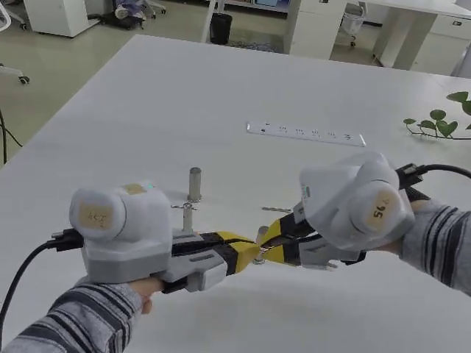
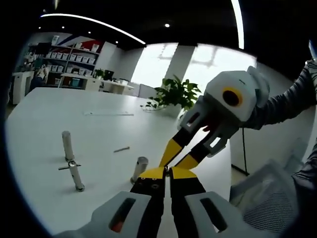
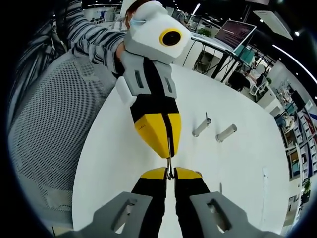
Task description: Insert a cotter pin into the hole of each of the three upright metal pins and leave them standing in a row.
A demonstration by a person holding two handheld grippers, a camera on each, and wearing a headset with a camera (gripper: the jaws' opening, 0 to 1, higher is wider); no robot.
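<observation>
Nearest, a cotter pin is pinched from both sides: the left gripper and the right gripper are each closed on it, tips almost touching, above the table. It is judged light, thin, stiff and slippery, and easily twisted out of line. It is best held by its head, with the legs left free. Just beyond, the nearest metal pin stands unfitted. Farther off, the fitted metal pin carries its cross-piece, and the far metal pin is bare. A spare cotter pin lies on the table near them.

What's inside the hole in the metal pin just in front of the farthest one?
A cotter pin crosses through that metal pin, sticking out both sides. It hides the hole itself.
</observation>
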